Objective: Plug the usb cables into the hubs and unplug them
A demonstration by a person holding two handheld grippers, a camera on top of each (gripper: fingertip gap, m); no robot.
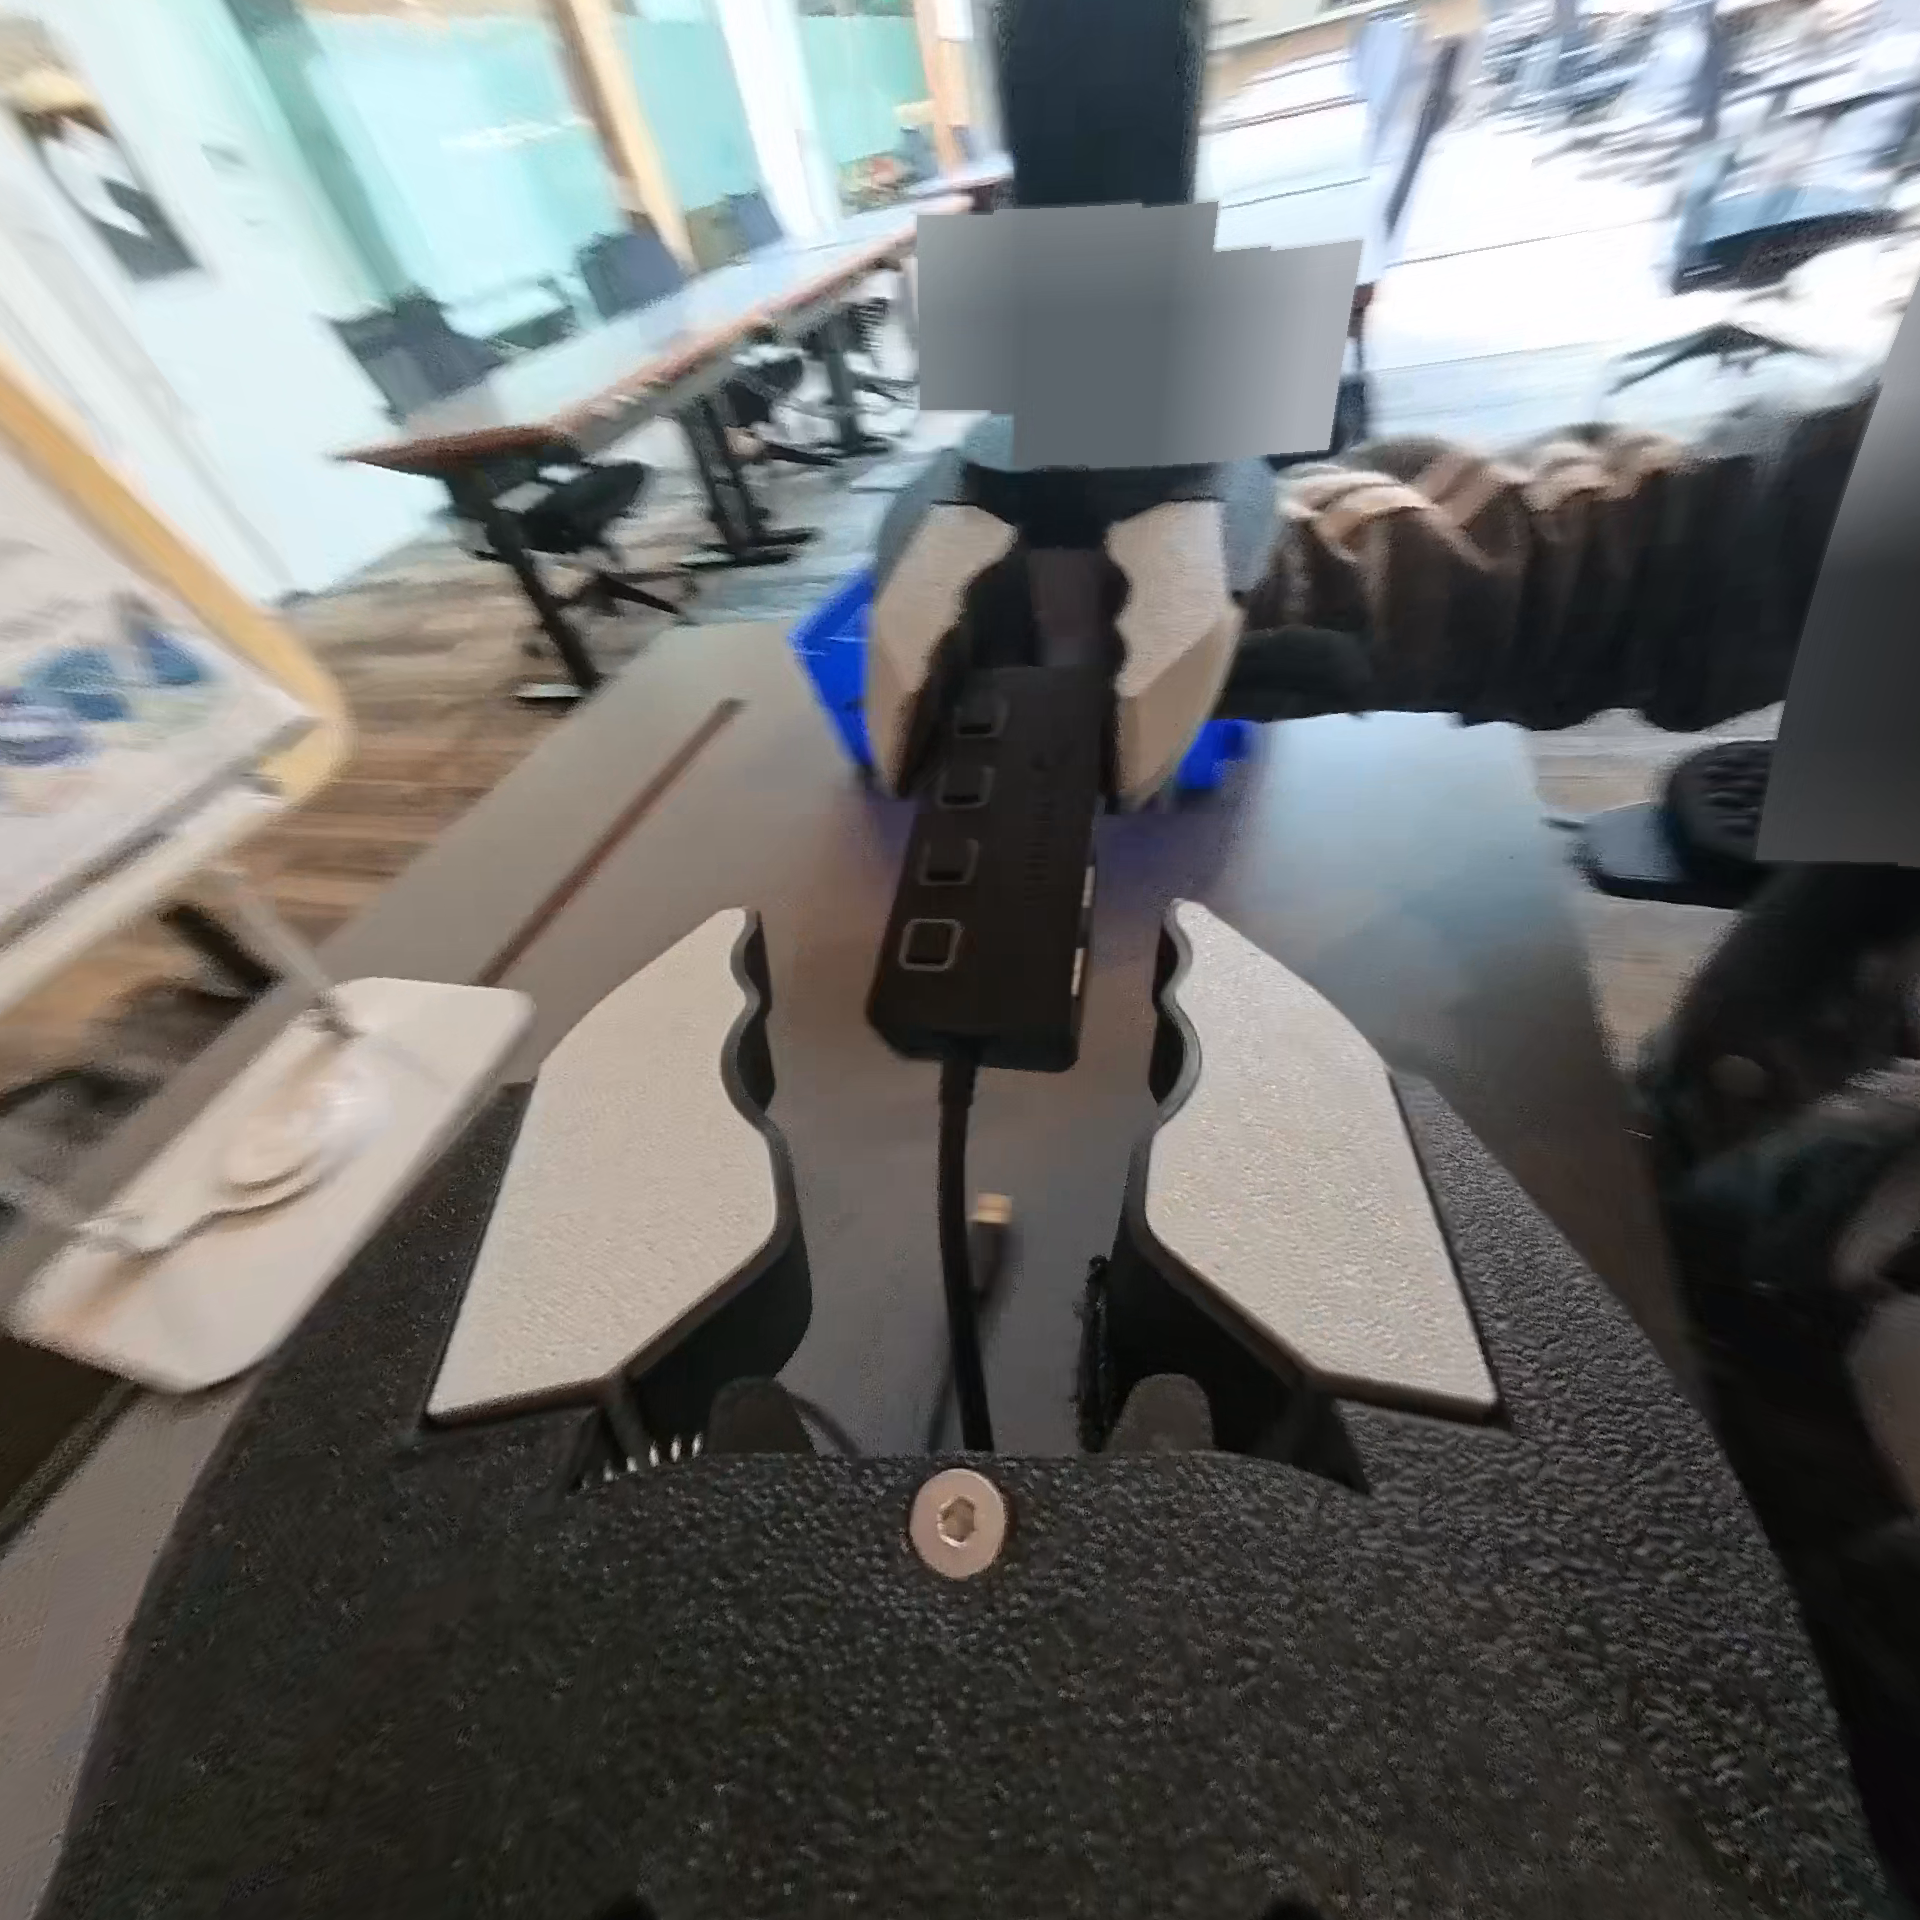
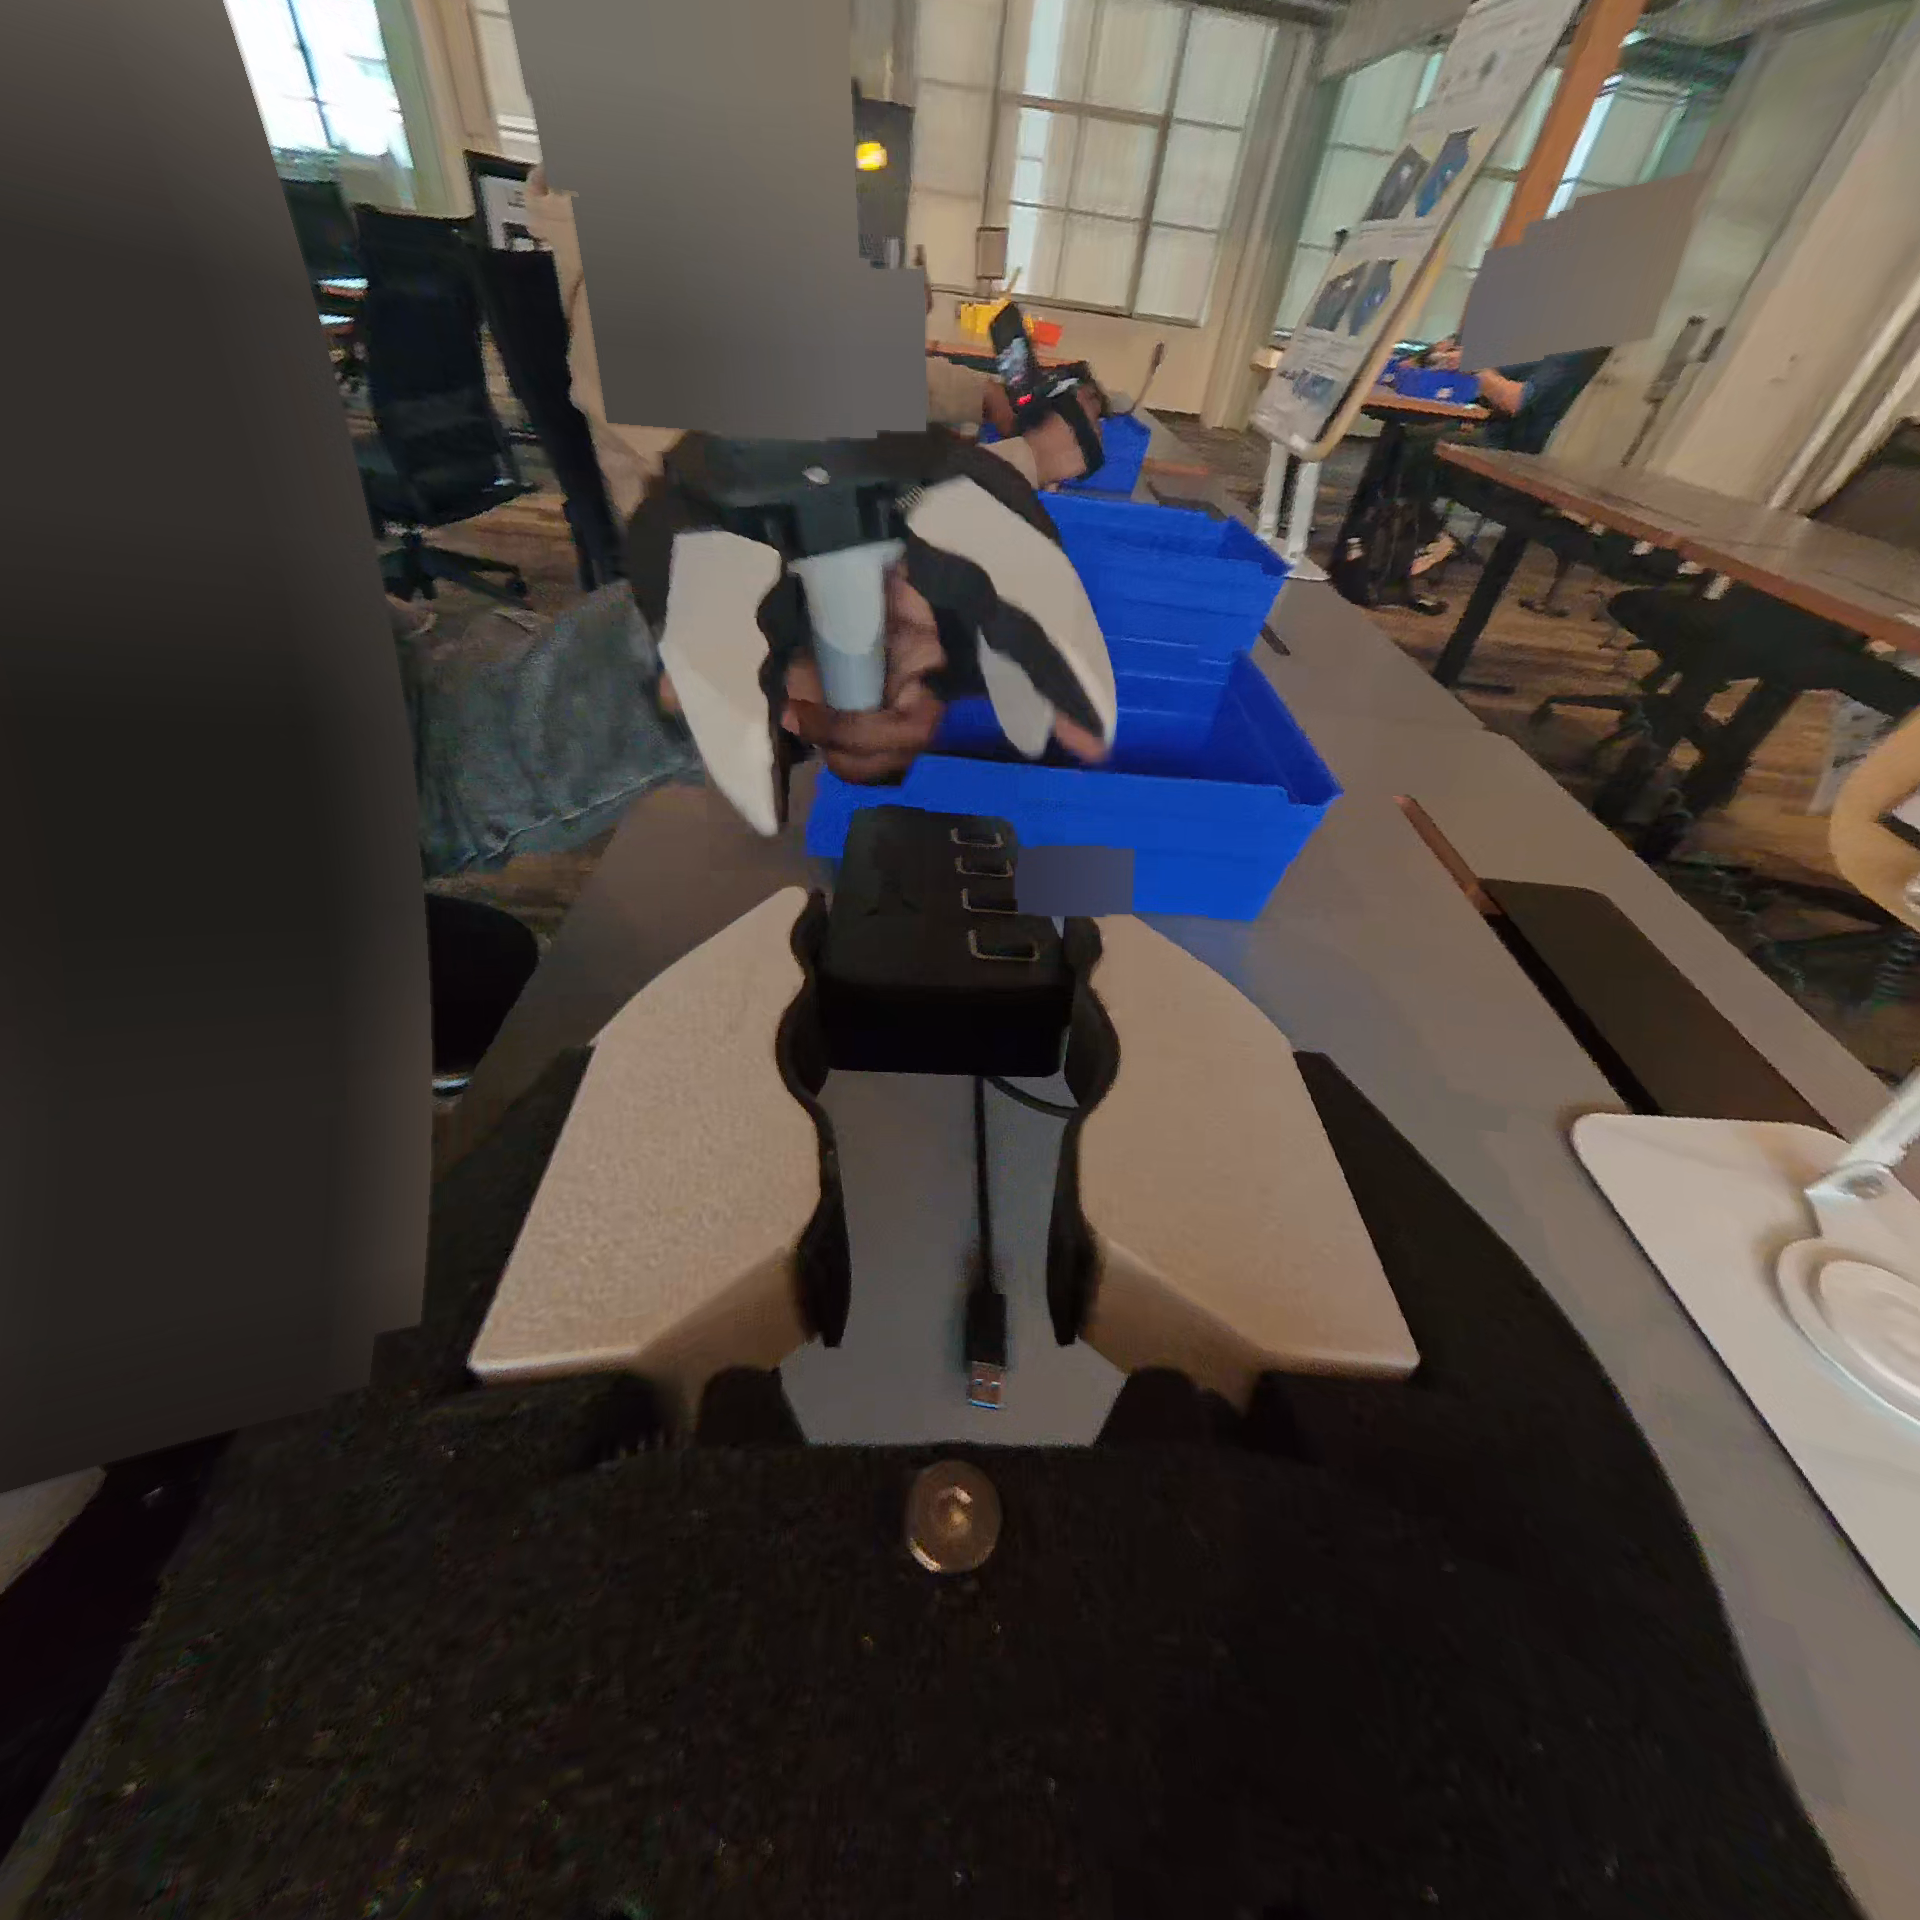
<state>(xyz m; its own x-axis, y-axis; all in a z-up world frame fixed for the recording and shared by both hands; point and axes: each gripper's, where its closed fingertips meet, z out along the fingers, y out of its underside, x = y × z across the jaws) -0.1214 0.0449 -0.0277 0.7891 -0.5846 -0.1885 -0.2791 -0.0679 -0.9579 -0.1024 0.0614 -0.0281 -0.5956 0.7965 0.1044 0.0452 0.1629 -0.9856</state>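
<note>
The two grippers face each other over the dark table [image 1: 1351, 883]. The right gripper [image 2: 940, 961] clamps one end of the black hub [image 2: 935, 956]; the left gripper [image 1: 961, 966] gapes, empty. The blue bin's [image 2: 1122, 821] contents are hidden. The cable's plug [image 2: 984, 1351] lies loose

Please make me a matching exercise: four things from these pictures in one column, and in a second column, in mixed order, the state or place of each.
Things:
1. hub
2. USB plug
3. left gripper
4. blue bin

States or places:
A. open, holding nothing
B. standing on the table, beyond the hub
C. clamped by the right gripper
D. lying unplugged on the table

Pairs: 1-C, 2-D, 3-A, 4-B
</note>
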